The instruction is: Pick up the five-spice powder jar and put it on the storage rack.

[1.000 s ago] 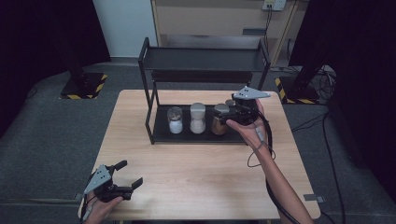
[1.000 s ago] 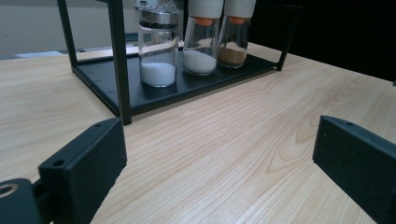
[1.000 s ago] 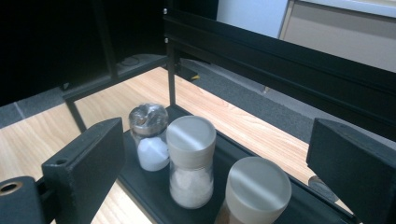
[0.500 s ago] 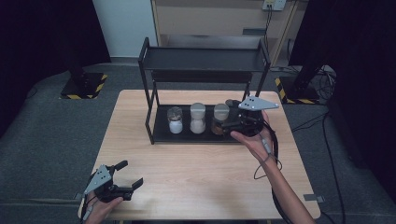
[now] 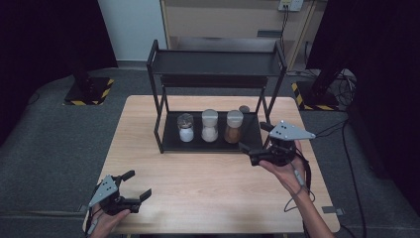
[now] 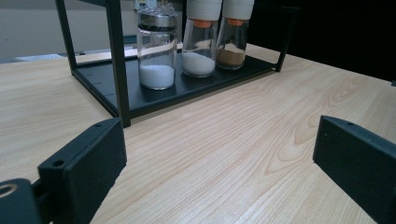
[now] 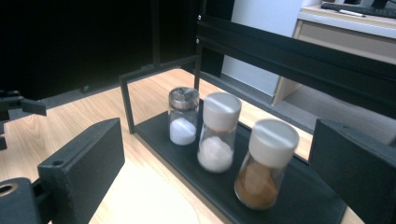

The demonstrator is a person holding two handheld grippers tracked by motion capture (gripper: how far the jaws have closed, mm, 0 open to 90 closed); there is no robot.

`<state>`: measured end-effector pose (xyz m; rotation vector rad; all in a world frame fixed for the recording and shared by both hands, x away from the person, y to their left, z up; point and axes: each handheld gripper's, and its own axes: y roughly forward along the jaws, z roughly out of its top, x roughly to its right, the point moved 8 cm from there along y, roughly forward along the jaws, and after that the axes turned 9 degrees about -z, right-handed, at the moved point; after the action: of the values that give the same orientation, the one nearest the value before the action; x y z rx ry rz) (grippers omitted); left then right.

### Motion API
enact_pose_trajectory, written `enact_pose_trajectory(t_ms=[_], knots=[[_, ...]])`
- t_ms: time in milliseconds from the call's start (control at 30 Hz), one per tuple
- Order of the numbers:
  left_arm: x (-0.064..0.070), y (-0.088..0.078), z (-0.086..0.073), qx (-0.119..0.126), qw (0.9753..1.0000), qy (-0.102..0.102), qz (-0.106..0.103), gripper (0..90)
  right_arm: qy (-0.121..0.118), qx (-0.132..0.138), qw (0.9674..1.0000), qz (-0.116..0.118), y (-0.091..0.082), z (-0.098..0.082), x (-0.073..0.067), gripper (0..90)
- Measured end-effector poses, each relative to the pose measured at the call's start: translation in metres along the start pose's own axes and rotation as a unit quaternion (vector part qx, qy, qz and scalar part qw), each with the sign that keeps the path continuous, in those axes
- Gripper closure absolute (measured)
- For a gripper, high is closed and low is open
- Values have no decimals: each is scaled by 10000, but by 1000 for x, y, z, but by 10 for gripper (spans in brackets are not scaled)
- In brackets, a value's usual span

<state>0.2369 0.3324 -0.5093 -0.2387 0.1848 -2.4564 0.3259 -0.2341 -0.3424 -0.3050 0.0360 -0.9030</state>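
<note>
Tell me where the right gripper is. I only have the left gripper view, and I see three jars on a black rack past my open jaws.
Observer: The right gripper is held at the front right corner of the rack, jaws open and holding nothing.
Operator: Which jar is nearest to it?
Observer: The brown spice jar, the rightmost of the three on the lower shelf. In the right gripper view it stands closest, between that gripper's jaws.
</note>
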Motion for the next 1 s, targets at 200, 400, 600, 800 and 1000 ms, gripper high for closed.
enact_pose_trajectory(t_ms=[200,400,600,800,1000], knots=[[0,-1,0,44,10000,-9,2,15,55,59,10000,-58,-22,-19,1,40],[0,-1,0,25,10000,7,9,15,32,42,9998,-181,-41,-33,2,40],[0,-1,0,49,10000,21,4,15,87,72,9997,-213,-54,-51,2,42],[0,-1,0,67,10000,24,27,14,202,38,9994,-267,-62,-68,3,41],[1,-1,0,52,10000,53,41,14,275,-95,9991,-310,-69,-85,2,40]])
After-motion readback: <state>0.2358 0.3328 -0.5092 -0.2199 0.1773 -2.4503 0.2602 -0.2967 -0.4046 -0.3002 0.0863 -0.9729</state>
